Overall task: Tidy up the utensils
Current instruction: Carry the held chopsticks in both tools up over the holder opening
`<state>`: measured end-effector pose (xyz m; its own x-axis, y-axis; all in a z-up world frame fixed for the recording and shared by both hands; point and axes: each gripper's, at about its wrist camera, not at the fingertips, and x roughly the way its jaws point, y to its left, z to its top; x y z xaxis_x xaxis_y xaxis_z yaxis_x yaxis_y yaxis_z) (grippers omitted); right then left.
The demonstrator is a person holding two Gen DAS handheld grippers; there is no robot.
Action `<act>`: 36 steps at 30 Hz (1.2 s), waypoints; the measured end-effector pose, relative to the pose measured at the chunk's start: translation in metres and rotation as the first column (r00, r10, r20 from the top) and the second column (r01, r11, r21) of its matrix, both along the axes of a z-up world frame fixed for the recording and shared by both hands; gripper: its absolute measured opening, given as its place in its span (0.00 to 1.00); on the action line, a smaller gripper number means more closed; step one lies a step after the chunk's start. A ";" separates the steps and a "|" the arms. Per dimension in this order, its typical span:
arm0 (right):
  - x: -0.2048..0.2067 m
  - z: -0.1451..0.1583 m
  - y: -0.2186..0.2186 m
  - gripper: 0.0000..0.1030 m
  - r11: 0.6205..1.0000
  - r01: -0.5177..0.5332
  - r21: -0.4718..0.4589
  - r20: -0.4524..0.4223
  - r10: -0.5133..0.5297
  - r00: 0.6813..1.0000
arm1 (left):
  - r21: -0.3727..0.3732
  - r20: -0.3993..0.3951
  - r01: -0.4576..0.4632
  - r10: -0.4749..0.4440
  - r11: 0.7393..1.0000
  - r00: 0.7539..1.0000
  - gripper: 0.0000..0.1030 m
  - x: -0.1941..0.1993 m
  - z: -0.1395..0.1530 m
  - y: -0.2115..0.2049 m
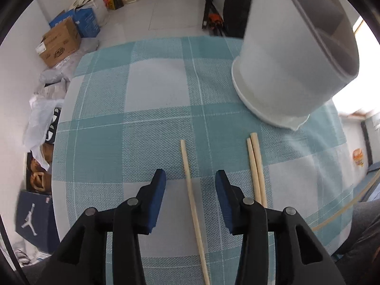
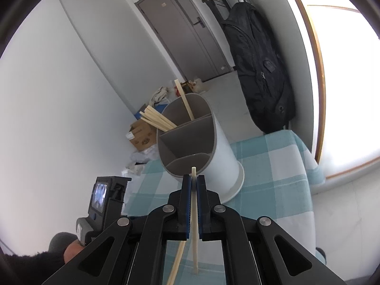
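The right gripper [image 2: 194,180] pinches a chopstick [image 2: 194,225] before the divided holder [image 2: 213,147], which contains more chopsticks [image 2: 158,118].

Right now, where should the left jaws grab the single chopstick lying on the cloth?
Grip the single chopstick across its thin shaft near the far end, coming straight down from above. It lies flat on the tablecloth, lengthwise between the open jaws.

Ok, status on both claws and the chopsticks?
Left claw open over a loose chopstick. Right claw shut on a chopstick near holder. Nothing blocking.
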<state>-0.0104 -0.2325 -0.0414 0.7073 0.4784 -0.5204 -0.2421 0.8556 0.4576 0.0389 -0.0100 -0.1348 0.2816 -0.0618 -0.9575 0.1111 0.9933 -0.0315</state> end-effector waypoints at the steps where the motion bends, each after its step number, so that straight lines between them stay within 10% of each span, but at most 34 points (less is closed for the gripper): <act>1: 0.000 0.000 -0.002 0.04 1.000 0.005 0.005 -0.002 -0.005 1.000 | 0.026 0.004 0.012 -0.012 1.000 1.000 0.33 -0.001 0.000 -0.003; 6: 0.002 0.002 -0.006 0.04 1.000 0.015 0.025 -0.010 -0.014 1.000 | -0.003 -0.022 0.031 -0.031 1.000 0.999 0.01 0.004 0.001 -0.007; 19: -0.004 0.005 -0.006 0.04 1.000 0.024 0.016 0.004 -0.024 1.000 | -0.165 0.258 -0.004 0.048 0.986 0.965 0.00 -0.015 0.065 0.019; 28: -0.008 0.007 -0.003 0.04 1.000 0.023 0.003 0.025 -0.023 0.999 | -0.126 0.042 0.022 -0.017 0.992 0.999 0.00 -0.016 0.016 0.004; 36: -0.005 0.005 -0.004 0.04 1.000 0.022 0.012 0.014 -0.022 1.000 | -0.062 0.022 0.031 -0.029 0.998 0.999 0.14 -0.010 0.002 -0.002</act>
<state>-0.0152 -0.2369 -0.0364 0.7248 0.4684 -0.5052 -0.2294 0.8556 0.4641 0.0290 -0.0124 -0.1329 0.2985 -0.1302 -0.9455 0.1422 0.9857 -0.0909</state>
